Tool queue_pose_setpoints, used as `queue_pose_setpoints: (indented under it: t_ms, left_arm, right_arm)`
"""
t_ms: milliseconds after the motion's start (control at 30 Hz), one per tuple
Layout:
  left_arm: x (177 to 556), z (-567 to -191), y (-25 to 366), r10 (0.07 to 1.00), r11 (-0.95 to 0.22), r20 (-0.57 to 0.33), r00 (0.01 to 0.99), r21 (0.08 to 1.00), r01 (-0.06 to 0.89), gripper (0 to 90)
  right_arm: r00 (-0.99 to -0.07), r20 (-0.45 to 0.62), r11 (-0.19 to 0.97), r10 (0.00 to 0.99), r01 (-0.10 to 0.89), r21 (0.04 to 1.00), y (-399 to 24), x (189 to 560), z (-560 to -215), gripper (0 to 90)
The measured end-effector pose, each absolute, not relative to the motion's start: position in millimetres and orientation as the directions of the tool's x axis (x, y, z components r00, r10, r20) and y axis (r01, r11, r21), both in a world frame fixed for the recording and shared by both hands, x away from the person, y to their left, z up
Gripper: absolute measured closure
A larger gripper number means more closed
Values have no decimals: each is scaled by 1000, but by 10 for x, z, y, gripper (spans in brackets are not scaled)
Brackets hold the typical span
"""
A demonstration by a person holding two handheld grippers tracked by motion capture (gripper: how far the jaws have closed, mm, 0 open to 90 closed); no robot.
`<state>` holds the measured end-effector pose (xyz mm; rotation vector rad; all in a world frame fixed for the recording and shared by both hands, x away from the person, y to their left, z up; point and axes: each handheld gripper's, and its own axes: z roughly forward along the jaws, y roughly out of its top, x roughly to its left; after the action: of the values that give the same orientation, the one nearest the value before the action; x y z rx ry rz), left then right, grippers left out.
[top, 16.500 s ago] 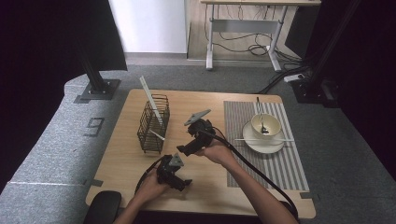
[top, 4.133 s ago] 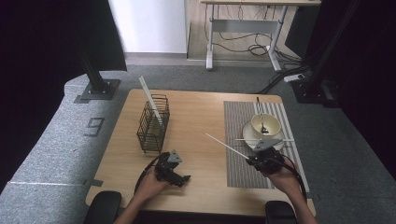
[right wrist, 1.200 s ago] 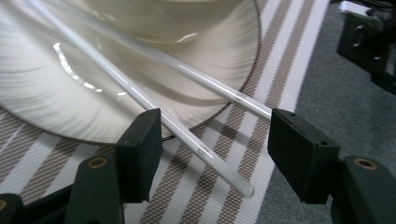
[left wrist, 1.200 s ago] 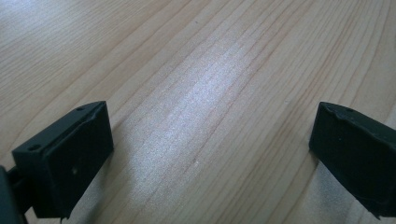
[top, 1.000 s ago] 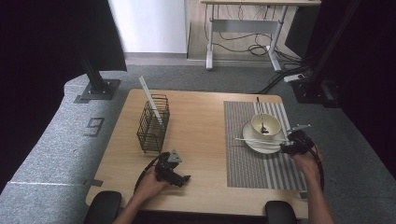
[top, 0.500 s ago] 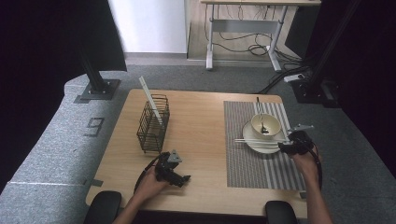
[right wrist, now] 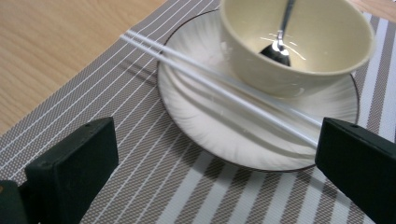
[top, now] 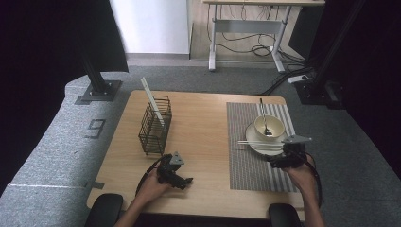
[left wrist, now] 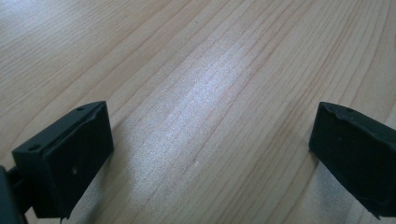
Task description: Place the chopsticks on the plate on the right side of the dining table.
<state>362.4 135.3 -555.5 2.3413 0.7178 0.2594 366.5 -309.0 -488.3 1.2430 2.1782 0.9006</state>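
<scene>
Chopsticks (right wrist: 224, 88) lie across the plate (right wrist: 205, 135) on the placemat (right wrist: 140, 186), near the table's right edge. My right gripper (right wrist: 219, 163) has just been opening, empty; I should withdraw low, probably without brushing them.

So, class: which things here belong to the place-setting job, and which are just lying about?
In the job: chopsticks, plate, bowl, spoon, placemat, right gripper.
Lying about: wire basket, left gripper, desk behind.
</scene>
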Motion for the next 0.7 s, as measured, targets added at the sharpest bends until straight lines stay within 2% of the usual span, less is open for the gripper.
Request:
queue_pose_setpoints:
  t_ms: [133, 467, 700]
  left_arm:
    - [3623, -5556, 1352, 560, -625, -6, 828, 653, 428, 0]
    - [3623, -5556, 1352, 560, -625, -6, 828, 653, 428, 0]
    - [3623, -5556, 1351, 561, -625, -6, 828, 653, 428, 0]
  right_arm:
    - [-488, -90, 384, 868, 547, 744, -2943, 3615, -4934, 0]
    - [-512, -19, 342, 859, 544, 766, -2664, 3715, -5257, 0]
    - [-515, -66, 382, 855, 537, 752, -2596, 3834, -5390, 0]
